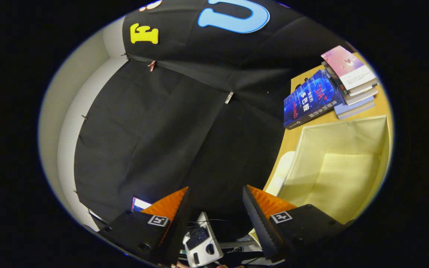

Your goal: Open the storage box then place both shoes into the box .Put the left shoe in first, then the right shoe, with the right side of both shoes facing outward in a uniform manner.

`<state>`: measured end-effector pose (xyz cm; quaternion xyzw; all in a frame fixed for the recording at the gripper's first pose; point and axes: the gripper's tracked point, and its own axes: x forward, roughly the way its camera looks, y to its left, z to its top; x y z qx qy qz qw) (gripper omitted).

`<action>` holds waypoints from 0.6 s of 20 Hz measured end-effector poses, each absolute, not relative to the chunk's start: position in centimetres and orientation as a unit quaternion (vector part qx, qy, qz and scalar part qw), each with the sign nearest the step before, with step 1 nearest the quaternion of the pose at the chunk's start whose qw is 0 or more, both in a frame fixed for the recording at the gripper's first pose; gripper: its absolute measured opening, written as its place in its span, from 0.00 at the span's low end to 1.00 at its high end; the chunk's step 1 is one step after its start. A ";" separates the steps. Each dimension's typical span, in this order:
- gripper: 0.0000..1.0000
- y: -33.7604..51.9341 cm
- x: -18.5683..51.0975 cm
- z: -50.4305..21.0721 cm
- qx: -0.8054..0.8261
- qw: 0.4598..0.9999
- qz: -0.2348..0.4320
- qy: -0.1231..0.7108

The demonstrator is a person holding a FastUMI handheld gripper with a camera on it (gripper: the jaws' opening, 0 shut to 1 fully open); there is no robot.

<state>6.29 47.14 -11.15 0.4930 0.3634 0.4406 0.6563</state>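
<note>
open claw (216, 201), storage box (343, 163) right

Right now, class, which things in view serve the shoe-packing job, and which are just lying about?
For the job:
storage box, open
claw, open, holding nothing

Lying about:
blue book
stack of books
white device between the claw's fingers

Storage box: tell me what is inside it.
The storage box stands open, showing only bare pale lining, no shoes. Its near corner is hidden behind the open gripper, which holds nothing.
</note>
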 end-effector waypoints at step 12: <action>0.90 24.0 6.5 -16.9 0.335 0.840 0.269 0.331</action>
